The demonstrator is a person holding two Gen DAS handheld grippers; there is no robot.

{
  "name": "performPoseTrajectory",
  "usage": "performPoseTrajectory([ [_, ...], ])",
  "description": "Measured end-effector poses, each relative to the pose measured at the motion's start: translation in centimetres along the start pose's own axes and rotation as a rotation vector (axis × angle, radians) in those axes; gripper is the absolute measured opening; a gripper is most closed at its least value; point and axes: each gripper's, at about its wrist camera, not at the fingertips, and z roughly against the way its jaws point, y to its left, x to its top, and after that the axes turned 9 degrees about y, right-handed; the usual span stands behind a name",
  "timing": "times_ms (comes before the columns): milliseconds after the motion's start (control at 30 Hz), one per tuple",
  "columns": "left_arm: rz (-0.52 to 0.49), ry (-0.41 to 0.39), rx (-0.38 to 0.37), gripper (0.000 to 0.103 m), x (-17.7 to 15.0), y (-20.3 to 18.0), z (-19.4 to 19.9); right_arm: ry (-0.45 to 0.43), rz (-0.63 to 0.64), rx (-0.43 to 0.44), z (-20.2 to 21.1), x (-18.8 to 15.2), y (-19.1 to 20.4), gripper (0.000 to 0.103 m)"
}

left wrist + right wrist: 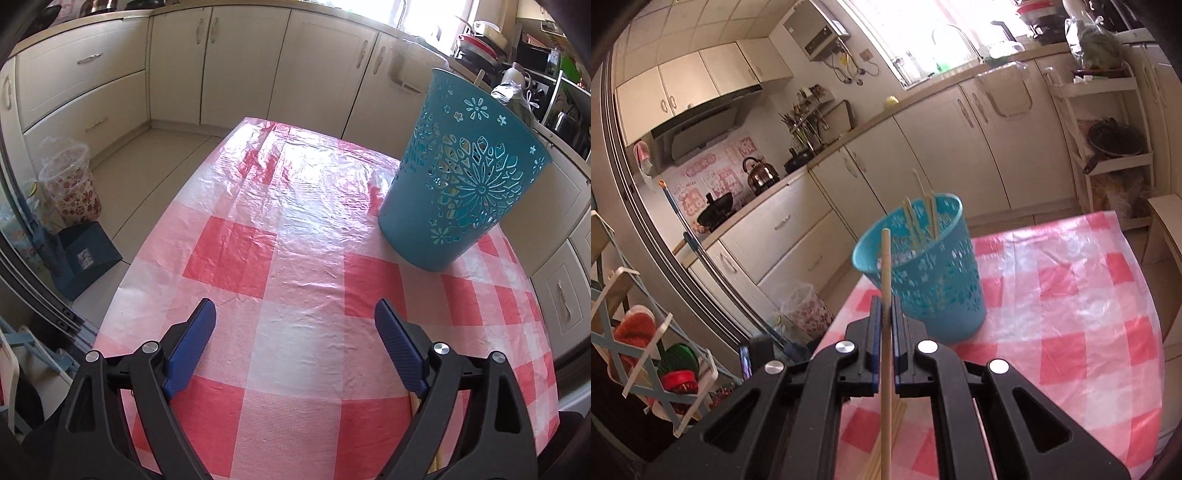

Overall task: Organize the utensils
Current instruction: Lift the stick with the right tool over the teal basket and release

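Surface (pixel 295 229) under a red-and-white checked plastic cloth fills the middle and lower part of both views; cream cabinets (pixel 110 74) run behind it.

Blue cut-out basket (pixel 461 184) stands upright on the cloth, right of centre in the left wrist view, centre in the right wrist view (pixel 923 266). Several pale chopsticks (pixel 932 218) lean inside it, tips above the rim.

Left tongs (pixel 295 314), lower centre: blue pads wide apart, nothing between them, bare cloth below. A pale stick end (pixel 415 400) shows just behind the right pad.

Right tongs (pixel 885 308), lower centre: pads closed on one wooden chopstick (pixel 885 266), which stands near upright in the frame, its top in front of the basket's near rim. More chopsticks (pixel 886 446) lie in a loose bunch on the cloth under these tongs, bottom centre.
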Motion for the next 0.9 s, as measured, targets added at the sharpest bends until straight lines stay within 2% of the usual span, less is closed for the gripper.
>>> performPoseTrajectory([
  [167, 0.003, 0.004, -0.008, 0.085, 0.0, 0.0, -0.1, -0.133, 0.009, 0.013, -0.8, 5.4, 1.5, 0.006],
  [267, 0.008, 0.007, -0.016, 0.085, 0.0, 0.0, -0.2, -0.202, 0.018, -0.007, -2.1, 8.1, 1.7, 0.006],
  [467, 0.025, 0.02, -0.038, 0.086, 0.1, 0.4, -0.4, -0.313, 0.049, -0.137, -5.3, 10.4, 1.2, 0.006],
  [600, 0.029, 0.022, -0.044, 0.087, 0.2, 0.4, -0.4, -0.306, 0.049, -0.205, -7.4, 9.8, -0.1, 0.006],
  [733, 0.03, 0.022, -0.044, 0.087, 0.2, 0.4, -0.4, -0.249, 0.079, -0.245, -9.3, 8.1, -0.9, 0.006],
  [900, 0.029, 0.025, -0.039, 0.088, 0.2, 0.2, -0.5, -0.172, 0.097, -0.247, -8.9, 6.0, -0.9, 0.006],
])
